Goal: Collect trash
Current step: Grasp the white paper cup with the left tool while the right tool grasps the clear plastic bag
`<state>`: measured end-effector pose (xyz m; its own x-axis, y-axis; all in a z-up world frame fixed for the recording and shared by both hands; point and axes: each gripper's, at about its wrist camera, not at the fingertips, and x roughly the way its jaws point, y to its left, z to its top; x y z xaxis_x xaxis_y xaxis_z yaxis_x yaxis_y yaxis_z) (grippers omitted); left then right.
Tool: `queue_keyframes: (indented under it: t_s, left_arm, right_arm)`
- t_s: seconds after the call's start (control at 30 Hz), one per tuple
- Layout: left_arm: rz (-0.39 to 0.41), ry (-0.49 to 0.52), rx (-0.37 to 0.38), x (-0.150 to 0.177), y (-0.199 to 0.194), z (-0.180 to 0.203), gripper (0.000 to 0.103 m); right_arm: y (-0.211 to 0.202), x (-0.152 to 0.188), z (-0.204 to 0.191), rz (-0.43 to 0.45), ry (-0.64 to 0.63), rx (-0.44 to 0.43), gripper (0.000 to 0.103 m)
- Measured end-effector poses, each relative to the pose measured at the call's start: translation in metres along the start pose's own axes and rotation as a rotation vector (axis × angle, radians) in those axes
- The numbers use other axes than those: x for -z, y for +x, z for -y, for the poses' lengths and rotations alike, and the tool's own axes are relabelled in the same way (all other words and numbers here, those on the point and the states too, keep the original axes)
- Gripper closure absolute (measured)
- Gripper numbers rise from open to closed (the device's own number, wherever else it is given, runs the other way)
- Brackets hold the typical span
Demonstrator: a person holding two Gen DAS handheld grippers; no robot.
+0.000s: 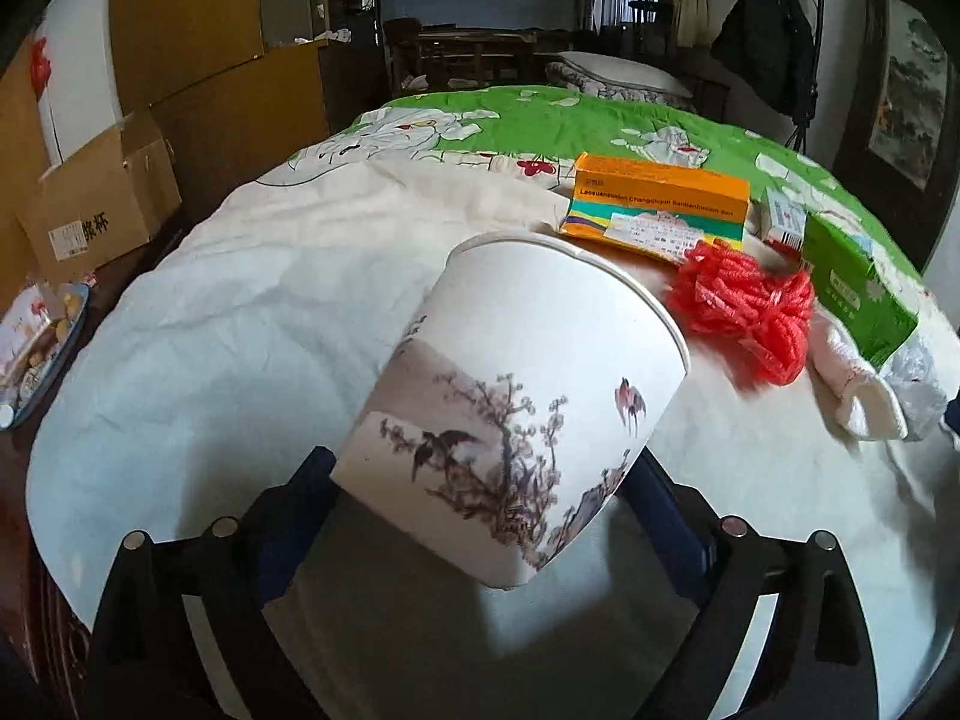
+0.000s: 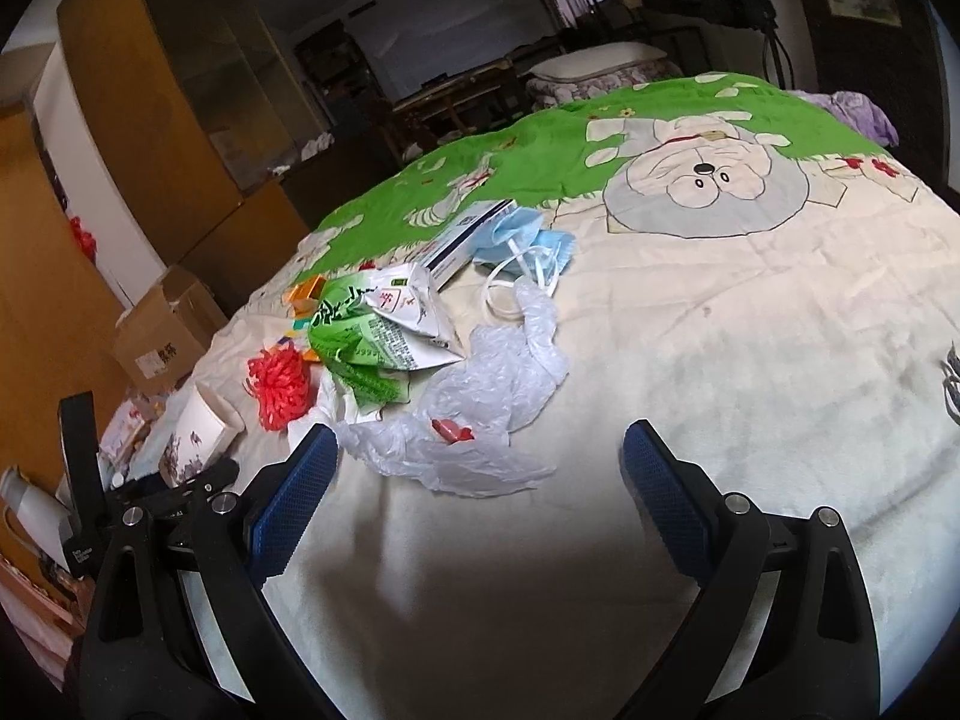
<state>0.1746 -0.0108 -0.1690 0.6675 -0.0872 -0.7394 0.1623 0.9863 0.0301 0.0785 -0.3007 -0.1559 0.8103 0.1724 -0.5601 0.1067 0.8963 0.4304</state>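
A white paper cup (image 1: 510, 396) printed with blossoms and birds leans to the right on the cream quilt (image 1: 240, 330), between the fingers of my left gripper (image 1: 480, 462). The jaws stand wide and open, their pads close beside the cup's sides. Trash lies behind it: a red mesh bundle (image 1: 744, 312), an orange box (image 1: 654, 210), a green packet (image 1: 858, 294) and a small white box (image 1: 783, 219). My right gripper (image 2: 480, 438) hangs open and empty just short of a crumpled clear plastic bag (image 2: 480, 396). A blue face mask (image 2: 522, 234) lies farther back.
The bed's left edge drops to a floor with a cardboard box (image 1: 102, 210) and a plate of food (image 1: 42, 348). Brown wardrobes (image 1: 198, 30) stand behind them. Bare cream and green quilt (image 2: 780, 300) stretches to the right of the trash pile.
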Motion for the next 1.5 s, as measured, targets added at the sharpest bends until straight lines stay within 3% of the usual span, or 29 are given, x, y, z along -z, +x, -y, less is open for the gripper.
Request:
queue_keyframes:
  t_s: [0.2,0.4,0.43,0.5,0.57,0.77,0.97,1.1,1.17,1.2,1.27,1.33,1.5]
  left_arm:
    - [-0.01,-0.007,-0.001,-0.001,0.0,-0.001,0.006]
    - [-0.013,-0.003,-0.008,-0.001,0.001,0.0,0.006]
    - [-0.014,-0.002,-0.009,-0.001,0.001,0.0,0.006]
    - [-0.014,-0.002,-0.009,-0.001,0.001,0.0,0.006]
    - [-0.015,-0.001,-0.011,-0.002,0.001,0.0,0.006]
    - [-0.01,-0.015,-0.008,-0.003,-0.002,-0.001,0.008]
    - [0.006,-0.054,0.054,-0.001,-0.019,-0.007,0.034]
    - [0.033,-0.057,0.053,-0.001,-0.033,-0.008,0.039]
    - [0.046,-0.051,0.066,-0.001,-0.04,-0.007,0.049]
    - [0.046,-0.048,0.081,0.0,-0.043,-0.006,0.047]
    - [0.022,-0.052,0.114,0.002,-0.045,-0.006,0.03]
    - [0.025,-0.079,0.129,0.004,-0.049,-0.008,0.006]
    - [0.001,-0.087,0.138,-0.004,-0.041,-0.008,0.006]
  right_arm:
    - [0.009,-0.006,-0.008,-0.02,-0.009,0.017,0.01]
    - [0.037,-0.009,-0.023,-0.117,-0.064,0.096,0.012]
    - [0.037,-0.008,-0.024,-0.113,-0.073,0.105,0.016]
    - [0.037,-0.005,-0.027,-0.112,-0.091,0.108,0.076]
    - [0.032,-0.005,-0.027,-0.087,-0.084,0.088,0.08]
    - [-0.001,-0.003,-0.024,0.022,-0.061,0.045,0.081]
    - [-0.017,-0.008,-0.023,0.032,-0.043,0.025,0.08]
    - [-0.026,-0.011,-0.031,0.046,-0.051,-0.007,0.08]
    - [-0.028,-0.011,-0.036,0.05,-0.066,-0.016,0.079]
    - [-0.03,-0.01,-0.038,0.051,-0.071,-0.021,0.078]
    - [-0.032,-0.01,-0.042,0.053,-0.071,-0.035,0.077]
    - [-0.034,-0.011,-0.043,0.056,-0.07,-0.043,0.077]
    - [-0.033,-0.011,-0.039,0.052,-0.058,-0.048,0.077]
